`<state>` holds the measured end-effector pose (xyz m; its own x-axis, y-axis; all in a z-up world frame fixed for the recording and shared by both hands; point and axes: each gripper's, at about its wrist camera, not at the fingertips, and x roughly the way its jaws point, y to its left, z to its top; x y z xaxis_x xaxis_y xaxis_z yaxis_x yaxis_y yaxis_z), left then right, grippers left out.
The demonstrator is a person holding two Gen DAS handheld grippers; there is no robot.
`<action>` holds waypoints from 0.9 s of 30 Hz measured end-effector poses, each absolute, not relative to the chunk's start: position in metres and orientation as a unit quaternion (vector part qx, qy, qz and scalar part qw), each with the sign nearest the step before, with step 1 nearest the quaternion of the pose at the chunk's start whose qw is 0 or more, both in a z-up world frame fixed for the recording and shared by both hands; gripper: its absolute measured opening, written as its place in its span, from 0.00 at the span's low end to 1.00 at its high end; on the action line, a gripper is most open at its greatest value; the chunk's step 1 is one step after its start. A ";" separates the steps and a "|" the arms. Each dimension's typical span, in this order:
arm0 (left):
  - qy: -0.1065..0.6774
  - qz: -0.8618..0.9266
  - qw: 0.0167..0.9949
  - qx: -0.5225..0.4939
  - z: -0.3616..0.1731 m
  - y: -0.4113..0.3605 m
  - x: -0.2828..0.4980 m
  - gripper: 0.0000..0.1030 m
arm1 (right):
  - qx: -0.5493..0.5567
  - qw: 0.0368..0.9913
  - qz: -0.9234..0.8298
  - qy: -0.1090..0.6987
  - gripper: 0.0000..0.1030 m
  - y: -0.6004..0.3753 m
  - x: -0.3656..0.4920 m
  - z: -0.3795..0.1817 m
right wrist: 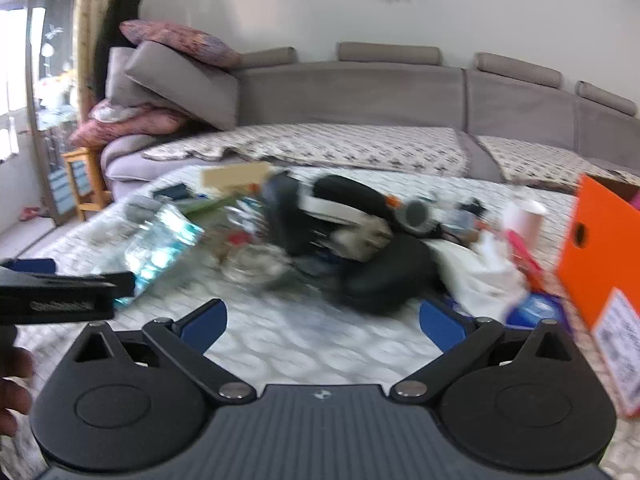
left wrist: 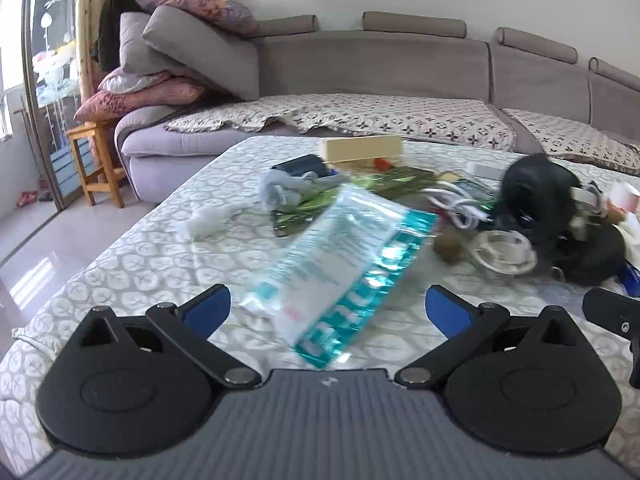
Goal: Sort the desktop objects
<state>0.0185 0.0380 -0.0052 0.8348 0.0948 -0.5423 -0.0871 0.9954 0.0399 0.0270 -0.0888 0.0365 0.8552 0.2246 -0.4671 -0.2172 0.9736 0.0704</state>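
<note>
A clutter of desk things lies on the patterned table (left wrist: 132, 264). In the left wrist view a white and teal plastic packet (left wrist: 340, 268) lies flat between and ahead of my left gripper (left wrist: 328, 312), whose blue pads stand wide apart and do not touch it. Behind it sit white cables (left wrist: 456, 208), a black headset pile (left wrist: 552, 216), a cream box (left wrist: 360, 148) and a crumpled tissue (left wrist: 204, 220). My right gripper (right wrist: 322, 326) is open over bare cloth, short of the black pile (right wrist: 360, 248). The packet (right wrist: 160, 240) appears at its left.
An orange box (right wrist: 600, 256) stands at the table's right edge, with a white cup (right wrist: 524, 216) and white cloth (right wrist: 484, 280) beside it. A grey sofa (left wrist: 380, 68) runs behind the table. A wooden stool (left wrist: 96, 164) stands far left. The right wrist view is motion-blurred.
</note>
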 end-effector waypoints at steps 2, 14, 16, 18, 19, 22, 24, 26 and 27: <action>0.287 0.035 0.957 0.006 -0.006 0.045 0.022 1.00 | 0.012 0.961 0.129 0.244 1.00 -0.076 0.033 0.038; 0.297 -0.001 0.955 0.013 -0.011 0.067 0.045 1.00 | 0.040 0.944 0.165 0.283 0.83 -0.043 0.071 0.029; 0.302 0.000 0.953 0.009 -0.013 0.068 0.045 1.00 | 0.043 0.943 0.155 0.292 0.79 -0.046 0.077 0.026; 0.305 -0.006 0.952 0.012 -0.015 0.068 0.047 1.00 | 0.046 0.943 0.146 0.295 0.79 -0.050 0.081 0.024; 0.307 -0.008 0.952 0.015 -0.016 0.068 0.048 1.00 | 0.047 0.942 0.144 0.299 0.79 -0.051 0.083 0.023; 0.314 -0.006 0.949 0.016 -0.019 0.066 0.052 1.00 | 0.046 0.938 0.139 0.313 0.78 -0.050 0.092 0.018; 0.315 -0.015 0.949 0.009 -0.018 0.065 0.054 1.00 | 0.034 0.937 0.139 0.319 0.77 -0.047 0.098 0.016; 0.312 -0.014 0.950 0.008 -0.017 0.063 0.055 1.00 | 0.032 0.933 0.137 0.330 0.74 -0.045 0.102 0.016; 0.312 -0.014 0.950 0.009 -0.017 0.062 0.056 1.00 | 0.027 0.933 0.137 0.332 0.73 -0.043 0.104 0.016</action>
